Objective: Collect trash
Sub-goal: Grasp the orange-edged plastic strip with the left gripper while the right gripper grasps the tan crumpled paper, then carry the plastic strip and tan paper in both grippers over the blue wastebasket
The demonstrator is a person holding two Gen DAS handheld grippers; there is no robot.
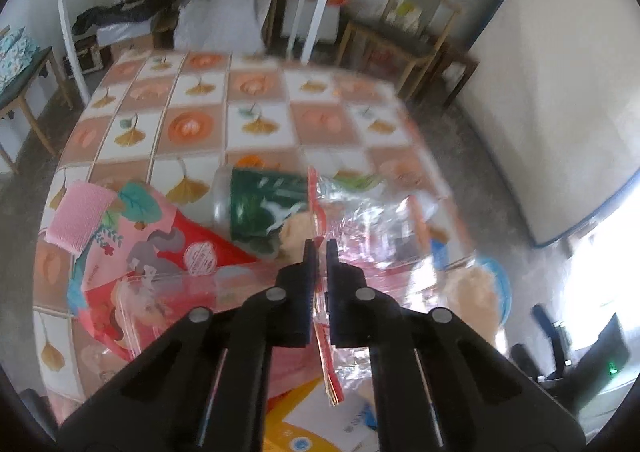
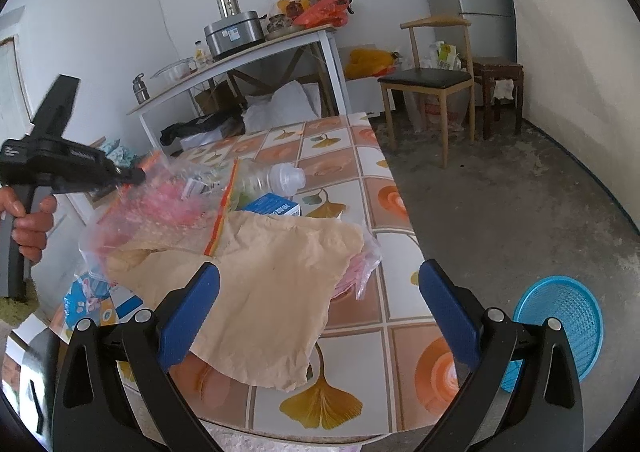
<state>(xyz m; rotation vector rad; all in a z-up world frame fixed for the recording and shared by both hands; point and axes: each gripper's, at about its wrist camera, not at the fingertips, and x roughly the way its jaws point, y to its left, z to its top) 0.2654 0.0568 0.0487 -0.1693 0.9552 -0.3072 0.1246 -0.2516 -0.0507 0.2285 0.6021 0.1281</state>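
With your left gripper pinched tight on the red-striped seal edge of a clear plastic bag, the bag hangs and trails away ahead of the fingertips, its long seal strip running back between the jaws toward you and down past them. From the right wrist view, that same left gripper sits off to the upper left, the bag billowing rightward from it over the tiled surface. Your right gripper stands spread wide with nothing between its blue pads, directly over a crumpled beige bag that lies just ahead and below. The blue basket waits on the floor beyond the right jaw, off the surface's edge, nearer your right hand than your left; I judge it the likely drop point. To get there, the held bag would need to cross rightward past the right gripper. A plastic bottle and small blue box lie further ahead
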